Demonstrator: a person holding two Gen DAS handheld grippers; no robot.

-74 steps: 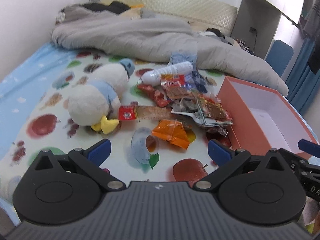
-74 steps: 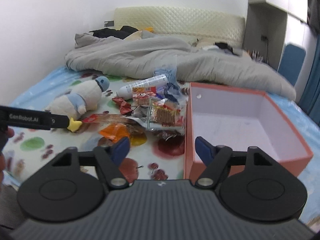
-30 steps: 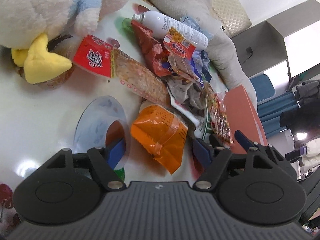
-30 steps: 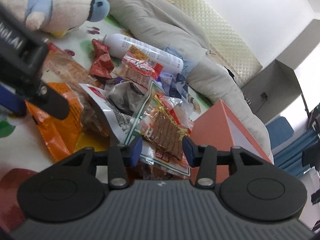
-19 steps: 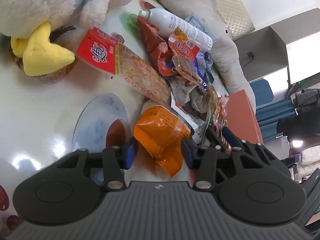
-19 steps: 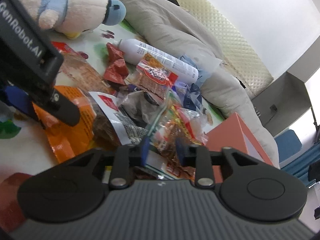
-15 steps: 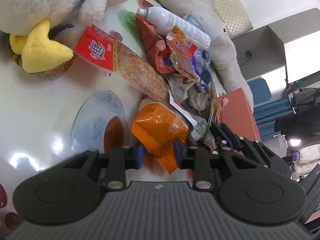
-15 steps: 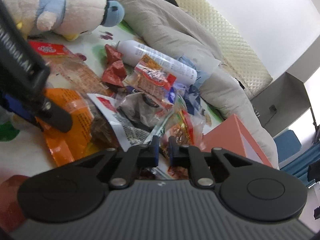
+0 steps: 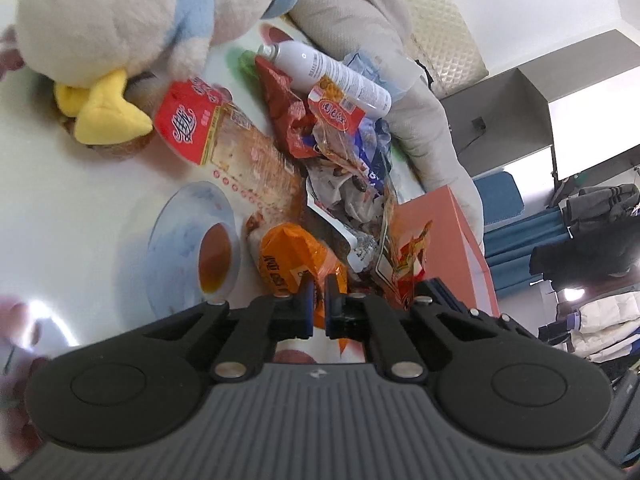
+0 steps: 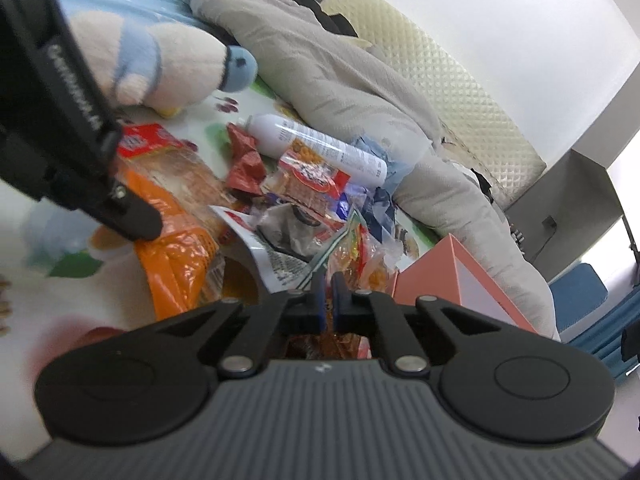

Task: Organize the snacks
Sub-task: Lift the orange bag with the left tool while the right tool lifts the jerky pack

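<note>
A pile of snack packets lies on the fruit-print bed sheet. My left gripper (image 9: pixel 319 283) is shut on the near edge of an orange snack packet (image 9: pixel 288 256), which also shows in the right wrist view as the orange packet (image 10: pixel 176 256) under the left gripper's finger (image 10: pixel 134 218). My right gripper (image 10: pixel 328 279) is shut on a clear packet with red and yellow print (image 10: pixel 356 258); in the left wrist view that clear packet (image 9: pixel 408 264) stands crumpled beside the orange box (image 9: pixel 452 240). The open orange box (image 10: pixel 456 276) sits just right of the pile.
A white and blue plush toy (image 9: pixel 120 20) lies left of the pile. A white spray bottle (image 9: pixel 332 72), a long red-ended packet (image 9: pixel 224 140) and several other wrappers lie farther back. A grey duvet (image 10: pixel 340 64) is bunched behind, and a grey cabinet (image 10: pixel 568 196) stands to the right.
Both grippers went from open to shut, the left on the orange packet and the right on the clear packet. Both packets have been pinched up and crumpled a little.
</note>
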